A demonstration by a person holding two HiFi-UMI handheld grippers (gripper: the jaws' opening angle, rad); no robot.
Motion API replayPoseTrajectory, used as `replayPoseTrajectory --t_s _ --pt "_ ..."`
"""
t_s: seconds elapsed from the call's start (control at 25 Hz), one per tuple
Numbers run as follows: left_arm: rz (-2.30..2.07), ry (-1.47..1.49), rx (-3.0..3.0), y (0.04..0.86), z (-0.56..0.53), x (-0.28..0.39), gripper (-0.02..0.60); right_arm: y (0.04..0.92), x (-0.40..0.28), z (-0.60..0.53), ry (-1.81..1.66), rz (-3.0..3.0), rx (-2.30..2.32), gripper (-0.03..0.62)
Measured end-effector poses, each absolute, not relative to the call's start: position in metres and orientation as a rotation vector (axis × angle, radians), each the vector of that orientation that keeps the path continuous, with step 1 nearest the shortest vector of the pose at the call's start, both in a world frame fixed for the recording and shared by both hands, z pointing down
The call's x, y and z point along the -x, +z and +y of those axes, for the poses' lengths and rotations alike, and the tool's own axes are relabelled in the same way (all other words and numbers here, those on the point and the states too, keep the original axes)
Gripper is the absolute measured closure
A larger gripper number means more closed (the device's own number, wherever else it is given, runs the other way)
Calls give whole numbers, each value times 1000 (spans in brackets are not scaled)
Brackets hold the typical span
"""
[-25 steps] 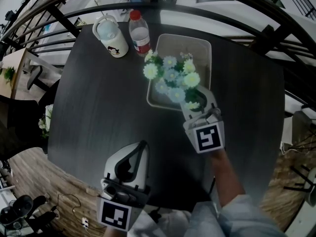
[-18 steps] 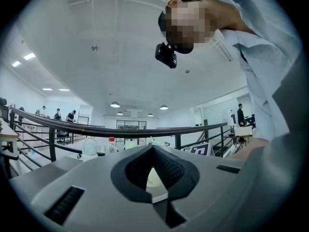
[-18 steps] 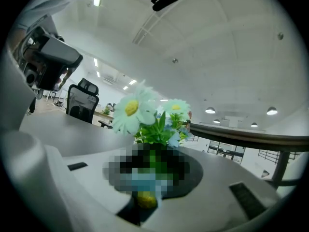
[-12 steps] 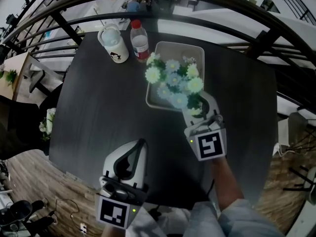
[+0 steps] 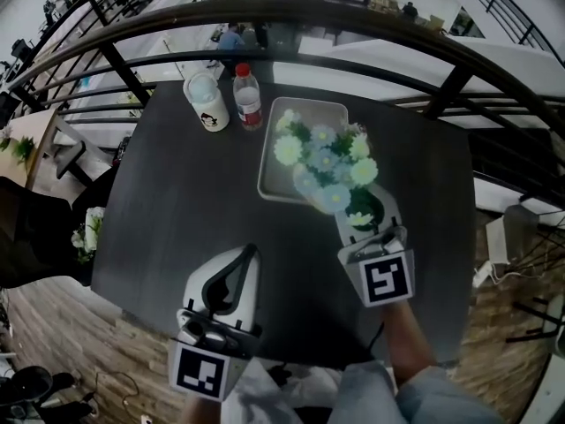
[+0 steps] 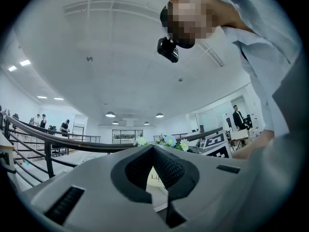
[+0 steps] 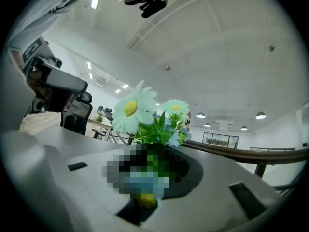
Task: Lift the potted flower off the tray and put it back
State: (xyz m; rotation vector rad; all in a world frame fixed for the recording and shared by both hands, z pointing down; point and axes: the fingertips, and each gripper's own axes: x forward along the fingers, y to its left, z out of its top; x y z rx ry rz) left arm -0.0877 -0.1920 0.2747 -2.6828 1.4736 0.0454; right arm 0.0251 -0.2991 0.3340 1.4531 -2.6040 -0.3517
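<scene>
The potted flower (image 5: 328,153), pale blue and yellow daisies in a small dark pot, hangs in the air over the near right corner of the grey tray (image 5: 305,105). My right gripper (image 5: 363,208) is shut on the pot, and the blooms lean toward the tray. In the right gripper view the daisies (image 7: 145,112) rise just beyond the jaws. My left gripper (image 5: 252,253) hovers at the table's near side, to the left of the tray. It is shut and holds nothing. Its own view shows the jaw tips meeting (image 6: 153,149), with the flowers (image 6: 169,140) beyond.
A white cup (image 5: 206,102) and a red-capped water bottle (image 5: 247,95) stand at the far edge of the round dark table (image 5: 168,201), left of the tray. A dark curved railing (image 5: 353,34) runs behind the table. The person's right forearm (image 5: 408,343) reaches in from below.
The right gripper has risen with the potted flower and drawn back toward the tray's near right corner. The left gripper has also come up a little.
</scene>
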Motion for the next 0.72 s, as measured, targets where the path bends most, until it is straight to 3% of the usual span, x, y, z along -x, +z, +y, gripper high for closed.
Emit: replayPoseTrajectory --t_s 0.72 --pt "1428 128 2658 238 -149 102 583 269 -35 -210 -460 -2571 -1572 516"
